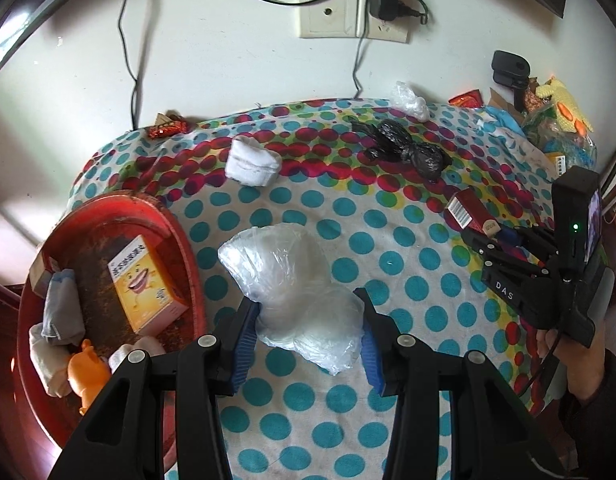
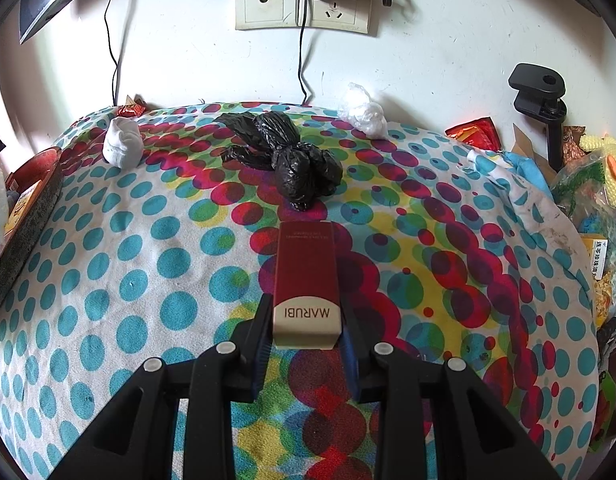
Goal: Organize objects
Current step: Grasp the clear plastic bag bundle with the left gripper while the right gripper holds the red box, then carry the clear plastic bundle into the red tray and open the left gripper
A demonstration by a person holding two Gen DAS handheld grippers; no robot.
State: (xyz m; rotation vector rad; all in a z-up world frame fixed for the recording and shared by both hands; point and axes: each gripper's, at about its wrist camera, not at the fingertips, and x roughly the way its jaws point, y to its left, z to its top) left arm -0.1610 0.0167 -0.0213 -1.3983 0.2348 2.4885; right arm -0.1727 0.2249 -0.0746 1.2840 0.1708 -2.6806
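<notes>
A: Clear plastic bag (image 1: 296,292) first; where?

B: Crumpled, clamped betw. blue pads (image 1: 246,330) of left gripper (image 1: 308,332); jaws part-closed, pressing both sides; seen over dotted cloth (image 1: 388,264), whether touching it can't tell.

A: And the red carton?

B: Red-and-white carton (image 2: 306,280), "MARUBI" on near end; pinched tight in right gripper (image 2: 306,344); jaws about as closed as poss. on carton's sides; far end pointing toward black bag (image 2: 292,160). Same carton in left view, (image 1: 468,212), held by right gripper (image 1: 494,240); hand (image 1: 580,364) on grip at right edge.

A: Round about?

B: Red tray (image 1: 180,240) left of clear bag, on cloth's edge; inside: yellow box w/ smiling face (image 1: 146,284), grey and white socks (image 1: 60,320), orange toy (image 1: 86,372). Rolled white sock (image 1: 252,166) on cloth further back; knotted black bag beyond middle; small clear bag (image 2: 362,116) near wall; red wrapper (image 1: 168,128) at far-left edge by wall. Clutter of packets and yellow knitted thing (image 2: 604,168) at right; black clamp (image 2: 540,92) above. Wall socket (image 2: 304,4) w/ adapter and cables behind.
</notes>
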